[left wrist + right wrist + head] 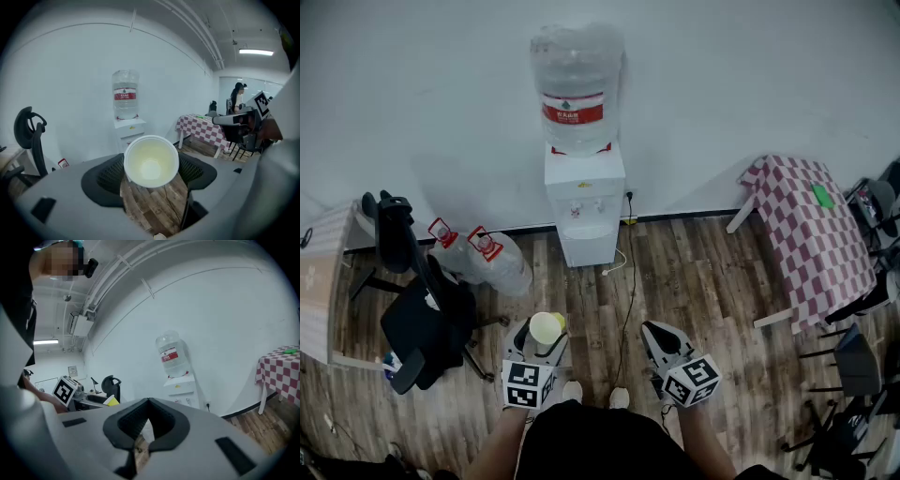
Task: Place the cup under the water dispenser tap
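A white paper cup (547,328) with a yellowish inside sits upright between the jaws of my left gripper (542,341), which is shut on it at waist height. In the left gripper view the cup (151,161) fills the gap between the two black pads, mouth toward the camera. The white water dispenser (584,202) with its big bottle stands against the far wall, well ahead of the cup; its taps (587,208) are small. My right gripper (657,337) hangs beside the left one, shut and empty; the dispenser (180,385) shows far beyond its jaws (149,403).
A black office chair (417,314) and two empty water bottles (487,261) lie left of the dispenser. A cable (625,300) runs across the wooden floor. A checked table (816,234) and dark chairs (853,361) stand at the right. A person (238,97) is far off.
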The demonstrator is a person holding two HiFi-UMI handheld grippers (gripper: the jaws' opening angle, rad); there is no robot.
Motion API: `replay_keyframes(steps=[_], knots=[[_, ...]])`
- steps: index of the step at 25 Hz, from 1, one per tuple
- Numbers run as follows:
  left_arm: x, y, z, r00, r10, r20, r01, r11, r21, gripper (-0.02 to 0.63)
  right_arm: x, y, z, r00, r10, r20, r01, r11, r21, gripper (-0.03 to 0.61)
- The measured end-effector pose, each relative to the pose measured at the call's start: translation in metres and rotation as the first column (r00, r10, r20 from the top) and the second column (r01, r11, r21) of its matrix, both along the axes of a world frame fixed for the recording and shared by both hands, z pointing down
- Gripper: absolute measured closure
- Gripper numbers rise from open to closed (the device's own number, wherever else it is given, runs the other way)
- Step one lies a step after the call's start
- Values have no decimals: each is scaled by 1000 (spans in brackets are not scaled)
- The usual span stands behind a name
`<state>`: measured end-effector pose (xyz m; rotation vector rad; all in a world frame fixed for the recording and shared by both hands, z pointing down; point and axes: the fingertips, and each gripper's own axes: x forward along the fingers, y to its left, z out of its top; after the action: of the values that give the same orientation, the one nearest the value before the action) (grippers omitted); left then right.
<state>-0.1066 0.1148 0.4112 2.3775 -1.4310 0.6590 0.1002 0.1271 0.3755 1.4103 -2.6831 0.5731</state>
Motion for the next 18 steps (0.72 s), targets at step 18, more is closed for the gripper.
replay_keyframes(steps=[18], knots=[[-25,5,-25,997,75,-19,-74,996,52,245,-38,8,-12,1000,11,20,-11,1000,9,557]])
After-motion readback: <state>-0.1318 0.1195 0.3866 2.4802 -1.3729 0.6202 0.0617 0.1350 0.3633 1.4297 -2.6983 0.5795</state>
